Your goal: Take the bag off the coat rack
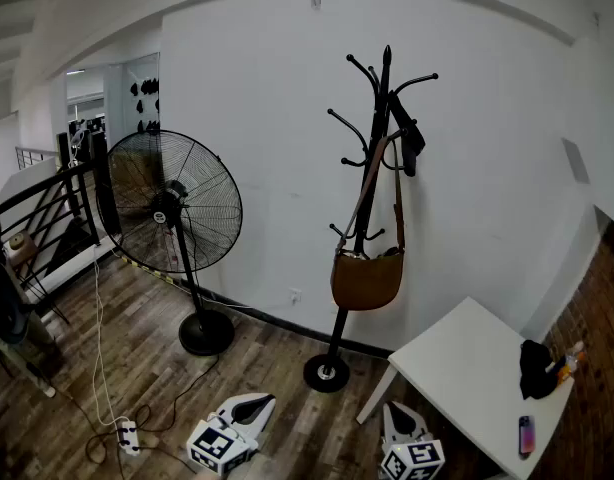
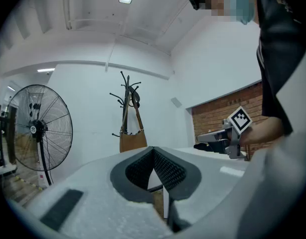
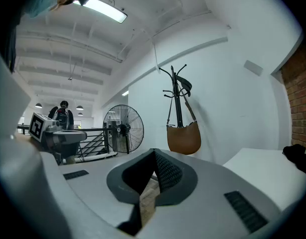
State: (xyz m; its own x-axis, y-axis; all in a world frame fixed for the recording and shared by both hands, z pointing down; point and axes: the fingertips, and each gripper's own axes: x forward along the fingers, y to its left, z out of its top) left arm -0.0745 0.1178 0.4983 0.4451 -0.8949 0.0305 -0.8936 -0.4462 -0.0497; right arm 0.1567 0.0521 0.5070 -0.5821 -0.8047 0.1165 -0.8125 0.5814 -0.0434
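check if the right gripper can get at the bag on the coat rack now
Probably, after moving closer: nothing stands between the right gripper and the bag hanging on the coat rack; the white table sits off to the side. Its jaws are shut.

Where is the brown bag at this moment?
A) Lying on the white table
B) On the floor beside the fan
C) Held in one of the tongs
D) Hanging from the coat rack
D: the brown bag hangs by its strap from the coat rack against the white wall.
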